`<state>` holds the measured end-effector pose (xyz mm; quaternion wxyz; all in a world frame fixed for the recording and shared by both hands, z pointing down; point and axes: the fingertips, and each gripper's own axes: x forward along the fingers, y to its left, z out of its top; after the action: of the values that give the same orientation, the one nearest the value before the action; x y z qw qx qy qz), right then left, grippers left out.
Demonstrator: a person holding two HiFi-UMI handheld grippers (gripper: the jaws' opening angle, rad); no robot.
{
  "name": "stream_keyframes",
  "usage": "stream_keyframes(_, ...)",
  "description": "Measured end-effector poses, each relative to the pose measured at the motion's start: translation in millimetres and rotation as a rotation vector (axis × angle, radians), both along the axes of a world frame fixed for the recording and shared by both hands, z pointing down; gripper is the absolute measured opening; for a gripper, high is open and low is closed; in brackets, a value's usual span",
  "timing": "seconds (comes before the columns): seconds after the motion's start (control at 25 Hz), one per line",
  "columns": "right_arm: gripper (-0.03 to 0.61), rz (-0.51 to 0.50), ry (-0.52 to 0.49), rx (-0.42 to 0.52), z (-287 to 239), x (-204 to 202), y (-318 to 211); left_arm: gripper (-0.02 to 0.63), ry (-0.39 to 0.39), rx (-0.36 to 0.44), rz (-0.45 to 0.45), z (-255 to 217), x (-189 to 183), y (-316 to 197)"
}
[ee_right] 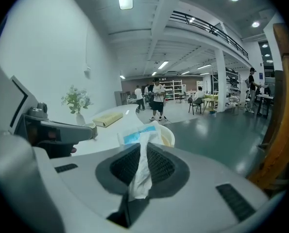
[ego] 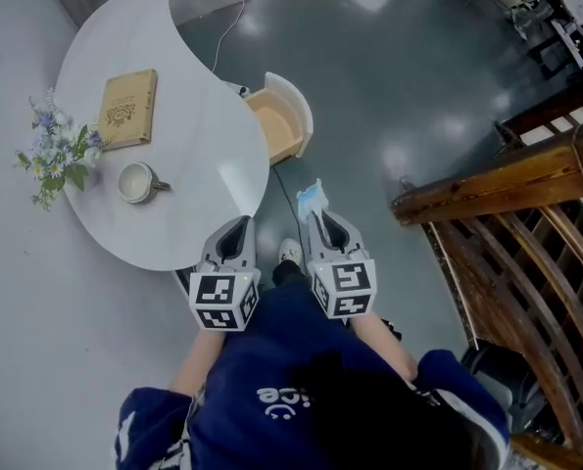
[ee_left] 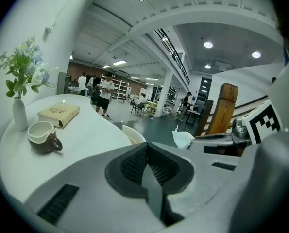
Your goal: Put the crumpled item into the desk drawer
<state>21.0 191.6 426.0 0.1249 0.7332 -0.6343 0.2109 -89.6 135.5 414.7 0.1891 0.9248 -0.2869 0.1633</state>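
Observation:
My right gripper (ego: 315, 213) is shut on a crumpled white item with a blue patch (ego: 311, 197); in the right gripper view that crumpled item (ee_right: 140, 164) hangs pinched between the jaws. The desk drawer (ego: 283, 117) stands pulled out from the white desk (ego: 203, 135), its wooden inside showing, ahead of the right gripper and apart from it. My left gripper (ego: 236, 231) is shut and holds nothing, hovering over the desk's near edge beside the right one. In the left gripper view the crumpled item (ee_left: 183, 139) shows at right.
On the desk lie a tan book (ego: 129, 109), a cup (ego: 137, 182) and a vase of flowers (ego: 58, 155). A wooden stair railing (ego: 507, 213) runs along the right. A cable (ego: 286, 199) trails over the grey floor. People stand far off in the hall.

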Motion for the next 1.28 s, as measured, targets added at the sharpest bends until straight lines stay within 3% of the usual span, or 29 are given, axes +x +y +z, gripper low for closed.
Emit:
stream_keyframes(0.16,0.044,-0.040,0.016,0.004,-0.5,30.0,-18.8,0.005,0.016,-0.024,-0.049,4.6,28.5,-19.3)
stream_keyframes(0.52,0.044,-0.070,-0.002,-0.013,10.0,88.0,-32.9,0.005,0.022,-0.036,-0.063,10.3,93.3,-32.3)
stream_keyframes(0.96,0.044,-0.099,0.004,-0.051,16.3,97.1,-45.4,0.005,0.009,-0.033,-0.161,17.8,84.7,-68.1)
stream_keyframes(1.28,0.045,-0.089,0.009,-0.080,15.1,99.0,-72.9,0.005,-0.003,-0.037,-0.159,20.7,79.8,-102.0)
